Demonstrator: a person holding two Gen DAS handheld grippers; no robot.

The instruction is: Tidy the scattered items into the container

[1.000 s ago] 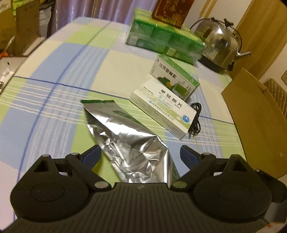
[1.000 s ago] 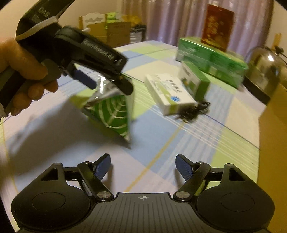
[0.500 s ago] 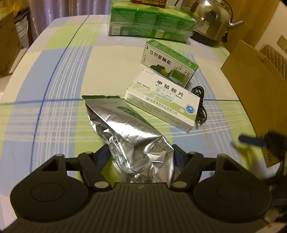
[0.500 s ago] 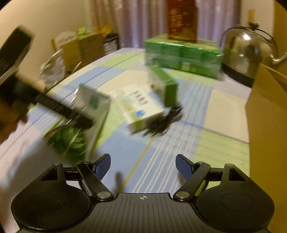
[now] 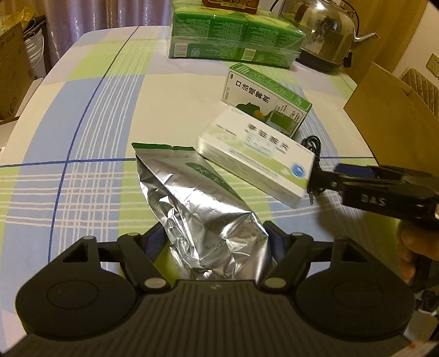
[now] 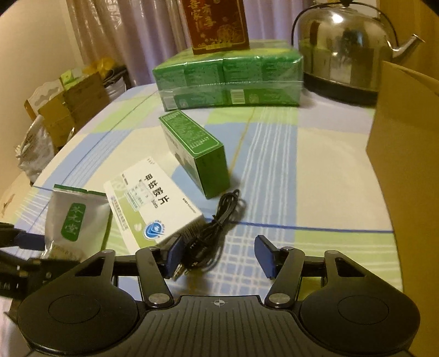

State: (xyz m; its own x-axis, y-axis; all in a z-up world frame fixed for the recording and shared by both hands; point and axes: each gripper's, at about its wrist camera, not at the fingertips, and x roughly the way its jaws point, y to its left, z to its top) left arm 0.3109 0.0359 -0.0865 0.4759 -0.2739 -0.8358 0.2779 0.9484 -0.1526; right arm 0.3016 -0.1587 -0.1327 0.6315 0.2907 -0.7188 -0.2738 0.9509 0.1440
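Since a second ago, my left tool (image 5: 212,241) has gone from spread wide around the foil pouch (image 5: 197,203) to clenched on its crumpled near end; my right tool (image 6: 216,254) has swung away from open cloth and now sits at the black cable (image 6: 219,219).

Item 1, foil pouch: silver with a green label, lying on the bench (image 5: 82,115), sealed edge pointing away, gripped by my left tool.

Item 2, white medicine box (image 5: 255,162): flat on the checked cloth, just beyond the pouch, one corner beside the cable.

Item 3, green medicine box (image 6: 194,151): behind the white box, touching or nearly touching it.

Item 4, black cable: coiled loosely, its plug end between my right tool's fingers, which stand apart, released.

Item 5, cardboard box (image 6: 406,153): on the bench's right side, well apart from the scattered items.

Item 6, green shrink-wrapped pack (image 6: 227,82): at the far end, with a red box (image 6: 216,24) on top.

Item 7, steel kettle (image 6: 343,46): beside that pack.

A hand (image 5: 414,247) holds my right tool's handle.
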